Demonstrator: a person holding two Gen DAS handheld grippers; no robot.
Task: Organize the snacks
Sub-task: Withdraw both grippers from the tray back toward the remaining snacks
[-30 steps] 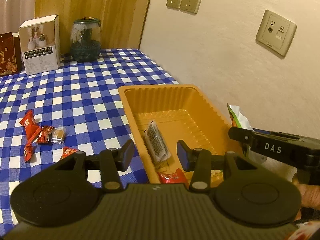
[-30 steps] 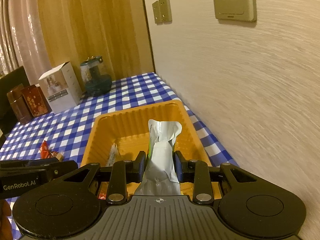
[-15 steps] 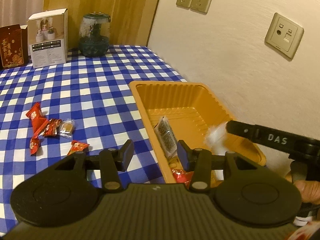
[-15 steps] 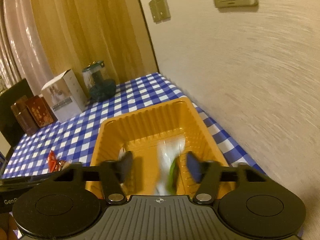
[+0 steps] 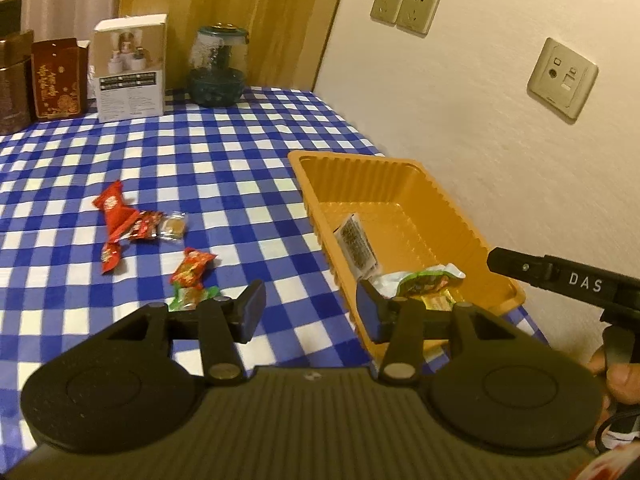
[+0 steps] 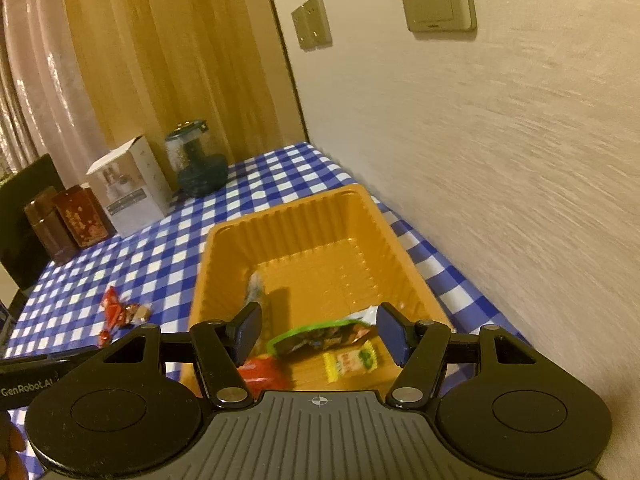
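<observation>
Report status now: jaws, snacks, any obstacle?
Left gripper and right gripper open, empty. Green packet lies in orange tray. Loose snacks on tablecloth; path clear.

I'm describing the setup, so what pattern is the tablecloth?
The tablecloth is a blue and white check, clearest in the left wrist view.

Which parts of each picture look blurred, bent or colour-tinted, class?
Left wrist view: warm yellow light tints everything; the fisheye bends the blue-and-white checked tablecloth; the orange ribbed plastic tray is fairly sharp. Right wrist view: the textured cream wall is streaked with blur, and the wooden wall panel's edge curves.
</observation>
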